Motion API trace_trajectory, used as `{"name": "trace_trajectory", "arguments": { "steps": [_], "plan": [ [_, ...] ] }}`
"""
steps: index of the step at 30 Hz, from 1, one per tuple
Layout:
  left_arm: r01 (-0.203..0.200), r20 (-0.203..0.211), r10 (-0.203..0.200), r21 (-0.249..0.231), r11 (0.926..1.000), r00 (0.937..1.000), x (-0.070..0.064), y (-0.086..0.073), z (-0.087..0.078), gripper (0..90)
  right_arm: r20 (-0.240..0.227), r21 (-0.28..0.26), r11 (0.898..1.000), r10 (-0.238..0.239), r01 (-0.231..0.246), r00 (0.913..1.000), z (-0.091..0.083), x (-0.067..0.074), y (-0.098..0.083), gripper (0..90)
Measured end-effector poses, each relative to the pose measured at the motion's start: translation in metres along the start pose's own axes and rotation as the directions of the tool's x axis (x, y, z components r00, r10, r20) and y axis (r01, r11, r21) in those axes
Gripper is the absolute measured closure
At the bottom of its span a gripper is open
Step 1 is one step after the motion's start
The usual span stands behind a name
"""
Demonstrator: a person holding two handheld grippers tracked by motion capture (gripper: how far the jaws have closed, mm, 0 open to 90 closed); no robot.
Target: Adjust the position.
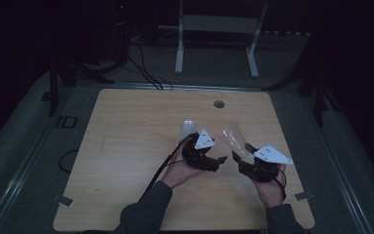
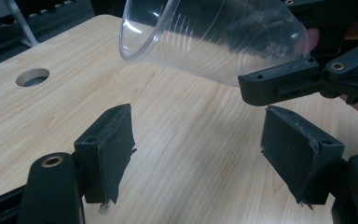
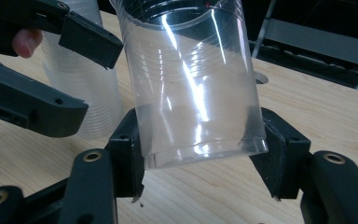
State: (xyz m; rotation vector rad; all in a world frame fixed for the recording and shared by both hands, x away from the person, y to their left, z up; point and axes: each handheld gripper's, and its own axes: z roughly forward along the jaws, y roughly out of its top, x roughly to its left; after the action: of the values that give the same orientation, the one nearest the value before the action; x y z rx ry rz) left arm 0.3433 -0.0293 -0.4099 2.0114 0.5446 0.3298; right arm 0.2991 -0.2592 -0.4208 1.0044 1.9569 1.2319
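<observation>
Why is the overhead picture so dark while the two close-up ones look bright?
High view: dim and underexposed, the room black, the wooden table only faintly lit. Left gripper view: bright and sharp, the clear cup lightly reflective. Right gripper view: white glare streaks run down the cup, with the stack of cups hazy behind.

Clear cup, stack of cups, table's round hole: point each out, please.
clear cup (image 3: 196,88), right gripper view, middle of its side wall.
stack of cups (image 3: 86,107), right gripper view, ribbed side below the other gripper's jaw.
round hole (image 1: 219,104), high view, its centre.
</observation>
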Motion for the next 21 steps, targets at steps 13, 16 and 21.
{"name": "trace_trajectory", "arguments": {
  "steps": [13, 16, 21],
  "plan": [
    [0.057, 0.031, -0.056, -0.035, 0.9978, 0.9979, 0.0016, 0.0056, 0.0012, 25.2, 0.018, -0.039, 0.999, 0.016, -0.015, 0.9997, -0.0038, -0.0002, -0.0013, 41.9],
    [0.077, 0.038, -0.075, -0.047, 0.9959, 0.9965, 0.0025, 0.0076, 0.0010, 25.1, 0.025, -0.058, 0.998, 0.018, -0.017, 0.9995, -0.0047, 0.0008, -0.0022, 41.9],
    [0.100, 0.058, -0.096, -0.062, 0.9930, 0.9936, 0.0037, 0.0096, 0.0002, 24.8, 0.031, -0.077, 0.997, 0.024, -0.022, 0.9992, -0.0057, 0.0013, -0.0027, 41.9]
  ]
}}
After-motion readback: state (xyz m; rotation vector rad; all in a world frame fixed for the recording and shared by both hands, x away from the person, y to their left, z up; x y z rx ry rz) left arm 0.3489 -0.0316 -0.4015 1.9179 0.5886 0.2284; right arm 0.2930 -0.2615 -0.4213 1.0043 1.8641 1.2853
